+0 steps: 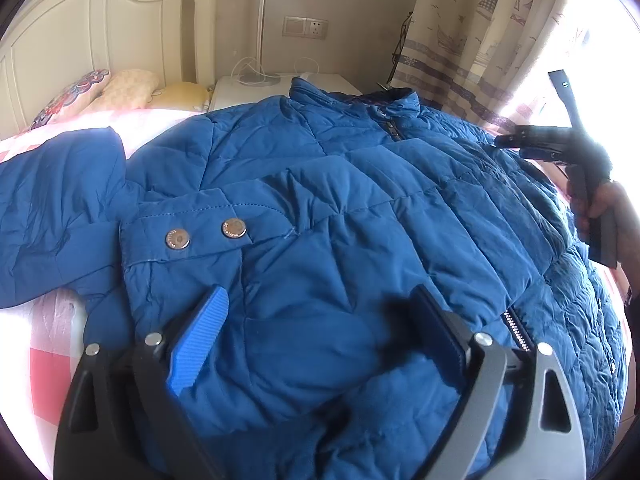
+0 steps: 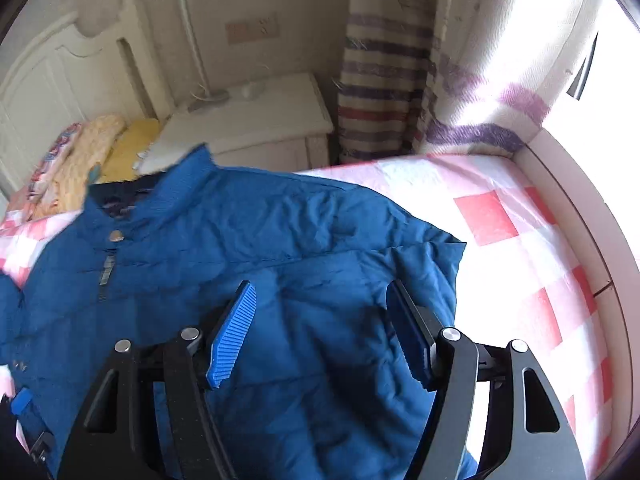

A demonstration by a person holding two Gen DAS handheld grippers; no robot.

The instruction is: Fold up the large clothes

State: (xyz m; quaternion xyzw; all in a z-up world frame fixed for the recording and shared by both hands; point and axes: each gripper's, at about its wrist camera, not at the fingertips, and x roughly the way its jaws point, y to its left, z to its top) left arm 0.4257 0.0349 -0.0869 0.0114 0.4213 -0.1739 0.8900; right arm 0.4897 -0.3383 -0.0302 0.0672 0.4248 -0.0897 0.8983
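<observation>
A blue quilted jacket point(image 1: 360, 208) lies front up on the bed, zipped, with its collar point(image 1: 356, 100) toward the nightstand. A sleeve cuff with two metal snaps point(image 1: 200, 232) is laid across the front. My left gripper point(image 1: 320, 292) hovers open over the lower front, its blue pads wide apart and gripping nothing. In the right wrist view the jacket point(image 2: 260, 240) fills the middle. My right gripper point(image 2: 320, 286) stands open above the cloth near its right edge point(image 2: 456, 264), gripping nothing. A hand point(image 1: 608, 204) holds that gripper at the far right of the left wrist view.
The bed has a pink and red checked sheet point(image 2: 520, 264). Pillows point(image 1: 120, 88) lie against a white headboard point(image 1: 80, 28). A white nightstand point(image 2: 256, 120) with a lamp stands beyond the collar. Striped curtains point(image 2: 384, 80) hang by a bright window.
</observation>
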